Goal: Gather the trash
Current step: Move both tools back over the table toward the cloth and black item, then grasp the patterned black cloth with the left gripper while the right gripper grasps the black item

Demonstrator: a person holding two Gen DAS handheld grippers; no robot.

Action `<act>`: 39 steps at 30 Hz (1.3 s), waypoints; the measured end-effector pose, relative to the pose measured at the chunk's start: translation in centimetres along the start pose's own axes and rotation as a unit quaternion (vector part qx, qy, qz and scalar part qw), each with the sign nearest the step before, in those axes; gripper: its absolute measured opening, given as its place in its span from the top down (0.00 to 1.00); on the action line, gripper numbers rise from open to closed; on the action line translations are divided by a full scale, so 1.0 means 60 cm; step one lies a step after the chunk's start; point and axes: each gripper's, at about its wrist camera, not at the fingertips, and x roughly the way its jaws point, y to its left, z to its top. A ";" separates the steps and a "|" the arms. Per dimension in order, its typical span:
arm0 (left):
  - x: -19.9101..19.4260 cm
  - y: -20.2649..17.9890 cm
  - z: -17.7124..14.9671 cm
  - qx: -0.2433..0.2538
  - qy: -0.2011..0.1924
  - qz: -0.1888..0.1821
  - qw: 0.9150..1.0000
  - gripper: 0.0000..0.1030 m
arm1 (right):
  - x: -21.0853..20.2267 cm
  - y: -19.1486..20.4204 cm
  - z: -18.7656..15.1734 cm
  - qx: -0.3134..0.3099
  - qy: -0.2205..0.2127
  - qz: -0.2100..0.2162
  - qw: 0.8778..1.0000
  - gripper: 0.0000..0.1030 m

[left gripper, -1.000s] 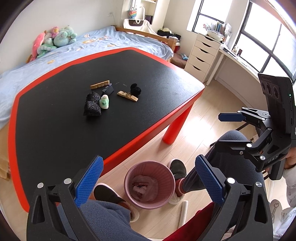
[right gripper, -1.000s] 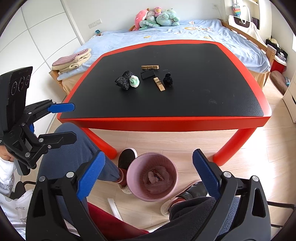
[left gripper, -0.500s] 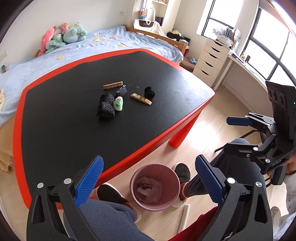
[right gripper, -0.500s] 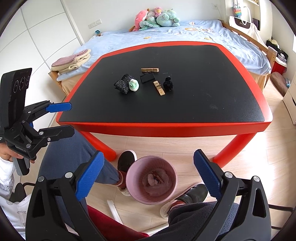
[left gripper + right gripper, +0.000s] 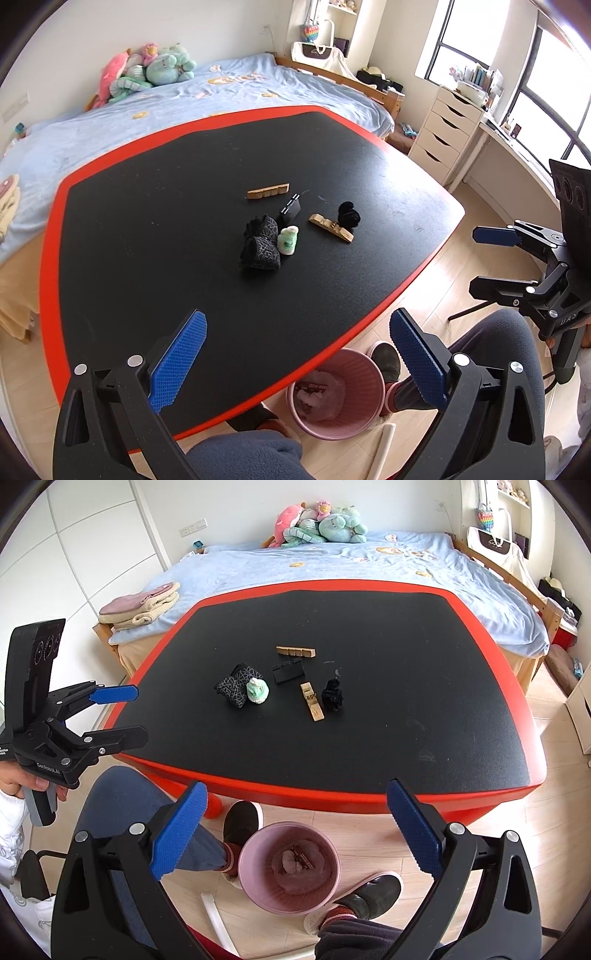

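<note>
A pink trash bin [image 5: 334,393] [image 5: 289,867] stands on the floor by the table's near edge, with crumpled wrappers inside. On the black, red-rimmed table [image 5: 155,258] [image 5: 406,738] lies a small cluster: a patterned black bundle [image 5: 260,243] [image 5: 236,685], a pale green crumpled wad [image 5: 288,240] [image 5: 257,690], a black box [image 5: 289,211] [image 5: 288,671], two wooden pieces [image 5: 267,192] [image 5: 312,701] and a black fuzzy clump [image 5: 348,215] [image 5: 332,696]. My left gripper [image 5: 295,358] hovers open over the table's near edge. My right gripper [image 5: 293,825] hangs open above the bin. Both hold nothing.
A bed [image 5: 184,103] with plush toys [image 5: 317,524] lies behind the table. A white drawer unit [image 5: 448,129] stands at the right. The person's knees [image 5: 122,797] and slippered feet [image 5: 242,821] flank the bin. A white tube [image 5: 382,446] lies on the floor.
The left gripper has risen and moved forward over the table's edge, so the cluster looks nearer and the bin sits partly under the table. The right gripper has barely shifted.
</note>
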 end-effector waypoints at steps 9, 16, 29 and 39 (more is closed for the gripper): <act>0.051 0.028 0.032 0.000 0.018 0.005 1.000 0.07 | 0.056 -0.026 0.059 -0.001 0.006 -0.002 1.000 0.07; 0.100 0.040 0.047 0.002 0.038 0.003 0.999 0.07 | 0.112 -0.043 0.086 -0.002 0.022 0.001 1.000 0.07; 0.158 0.061 0.063 0.010 0.052 0.002 0.999 0.07 | 0.191 -0.066 0.110 -0.002 0.044 0.016 0.999 0.12; 0.169 0.060 0.061 0.024 0.054 -0.003 0.998 0.39 | 0.218 -0.074 0.118 -0.006 0.048 0.019 0.999 0.43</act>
